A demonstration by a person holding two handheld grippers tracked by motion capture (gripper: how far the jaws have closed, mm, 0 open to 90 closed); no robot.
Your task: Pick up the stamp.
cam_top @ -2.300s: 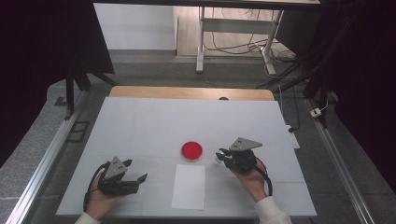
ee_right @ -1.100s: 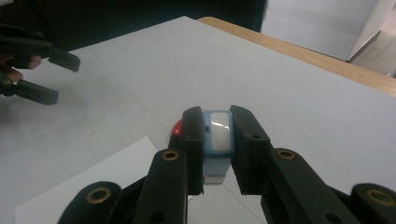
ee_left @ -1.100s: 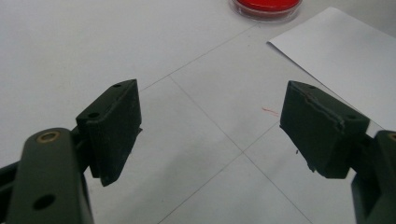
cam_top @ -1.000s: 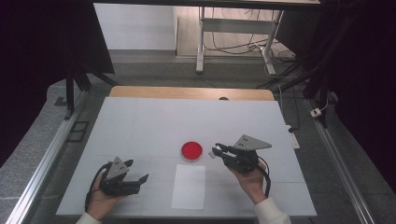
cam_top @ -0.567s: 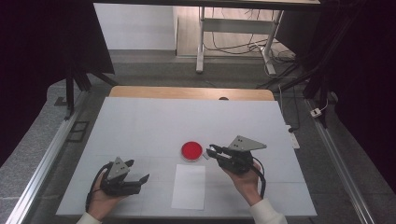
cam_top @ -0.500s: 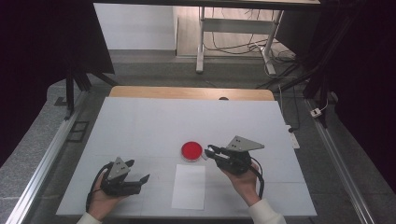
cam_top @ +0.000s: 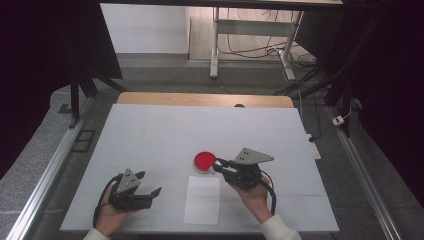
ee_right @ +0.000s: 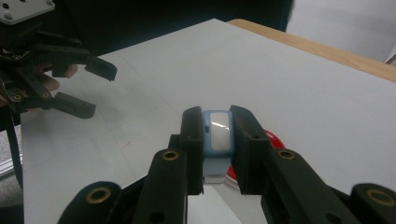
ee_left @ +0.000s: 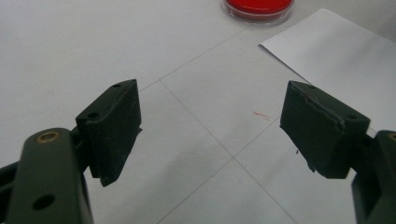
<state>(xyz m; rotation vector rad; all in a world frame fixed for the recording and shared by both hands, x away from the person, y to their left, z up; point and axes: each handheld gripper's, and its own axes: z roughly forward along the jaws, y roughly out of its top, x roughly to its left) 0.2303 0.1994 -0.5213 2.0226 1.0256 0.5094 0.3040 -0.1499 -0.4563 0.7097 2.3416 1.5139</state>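
While I'm holding the right tool (ee_right: 216, 154) clenched on the small blue object (ee_right: 218, 131), it's hanging just over the red dish (cam_top: 204, 160); pickup looks done, placing remains. Left tool (ee_left: 219, 135) is idling released beside the paper (cam_top: 202, 199).

Red dish (ee_right: 271, 140): largely hidden behind the right gripper (ee_right: 217, 135) and the light-blue block (ee_right: 219, 130) in the right gripper view. In the left gripper view the picture's top edge cuts it. Block's identity undeterminable.
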